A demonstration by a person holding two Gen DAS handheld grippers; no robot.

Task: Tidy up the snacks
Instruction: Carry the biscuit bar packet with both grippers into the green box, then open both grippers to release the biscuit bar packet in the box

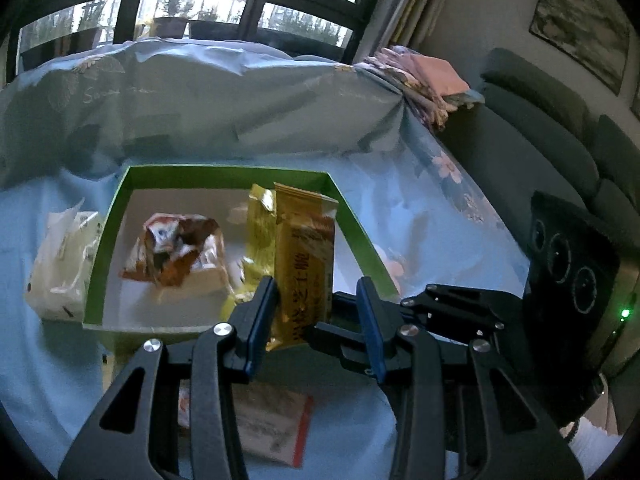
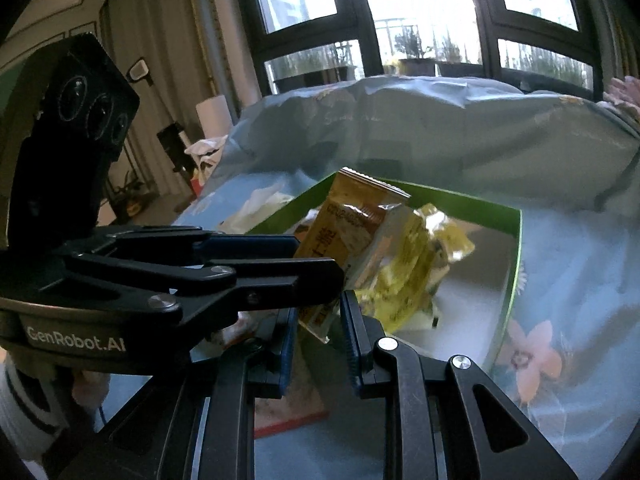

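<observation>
A green-walled box [image 1: 344, 208] sits on the blue flowered cloth. In it lie an orange-and-white snack bag [image 1: 176, 248] and a crumpled yellow packet [image 1: 260, 236]. An orange-yellow snack packet [image 1: 306, 256] stands upright over the box's near right part. My left gripper [image 1: 316, 312] is open around its lower end, with a gap at each finger. My right gripper [image 2: 316, 332] is open, and the packet's [image 2: 352, 232] lower corner hangs between its fingers. The left gripper [image 2: 200, 268] crosses the right wrist view from the left.
A white snack bag [image 1: 60, 264] lies left of the box. A red-edged flat packet [image 1: 272, 424] lies on the cloth under my left gripper. Bunched blue bedding [image 1: 200, 100] rises behind the box. A grey sofa [image 1: 560, 136] stands at right.
</observation>
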